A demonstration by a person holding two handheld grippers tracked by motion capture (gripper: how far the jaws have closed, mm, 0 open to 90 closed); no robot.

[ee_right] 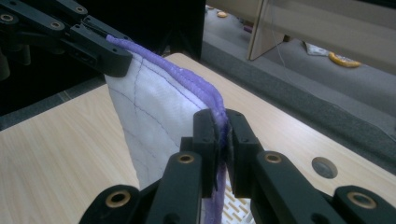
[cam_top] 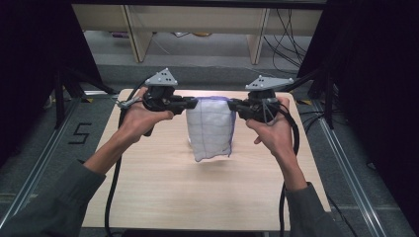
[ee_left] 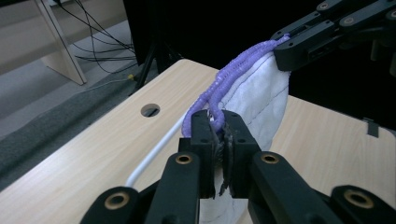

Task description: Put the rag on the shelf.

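Left gripper clamped on the left top corner of the white cloth, jaws closed on its purple edging. Right gripper clamped the same way on the right top corner. Cloth hangs between them above the far middle of the wooden table, lower edge free.

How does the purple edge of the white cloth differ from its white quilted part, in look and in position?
The thick purple ribbed edge runs along the top of the hanging cloth, while the white quilted part hangs below it above the light wooden table. The edge is solid purple and ridged; the quilted part is white with thin stitched lines. The left claw and right claw pinch the edge; the quilted part hangs free. Both belong to one cloth.
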